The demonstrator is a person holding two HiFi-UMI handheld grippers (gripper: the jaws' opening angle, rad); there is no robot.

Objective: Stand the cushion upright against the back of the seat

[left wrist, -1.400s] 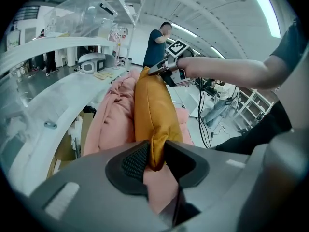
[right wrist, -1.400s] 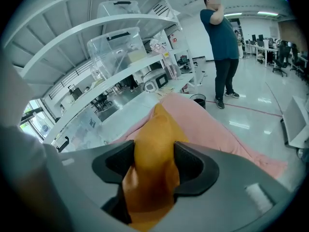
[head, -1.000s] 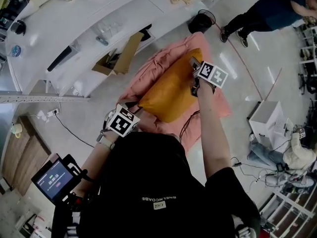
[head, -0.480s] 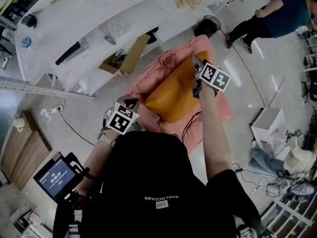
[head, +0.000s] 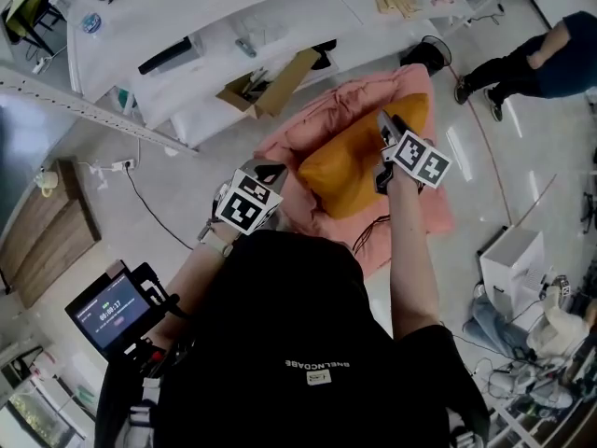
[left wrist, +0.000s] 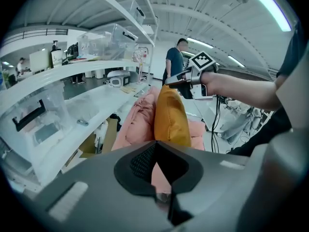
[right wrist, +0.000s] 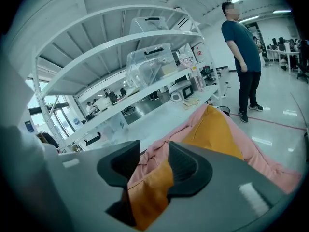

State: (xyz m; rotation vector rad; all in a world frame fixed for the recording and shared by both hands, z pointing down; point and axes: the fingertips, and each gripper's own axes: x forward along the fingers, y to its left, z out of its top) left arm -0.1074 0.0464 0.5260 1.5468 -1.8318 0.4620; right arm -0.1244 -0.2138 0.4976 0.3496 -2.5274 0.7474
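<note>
Right claw [right wrist: 152, 157] has just been closing on the edge of the cushion [head: 354, 161], left claw [left wrist: 155, 145] is pinched shut. If that thin fabric grip slips, it probably flops flat on the seat [head: 322, 127].

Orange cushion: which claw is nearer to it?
Right. The right claw, jaws just closed further, pinches the cushion at its edge; the left claw, shut, sits short of its corner.

Bright, even overhead light; fisheye bending, dark vignetted corners, mostly sharp.

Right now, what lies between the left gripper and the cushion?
Only pink seat cover, shown in the head view, separates the left gripper from the orange cushion.
</note>
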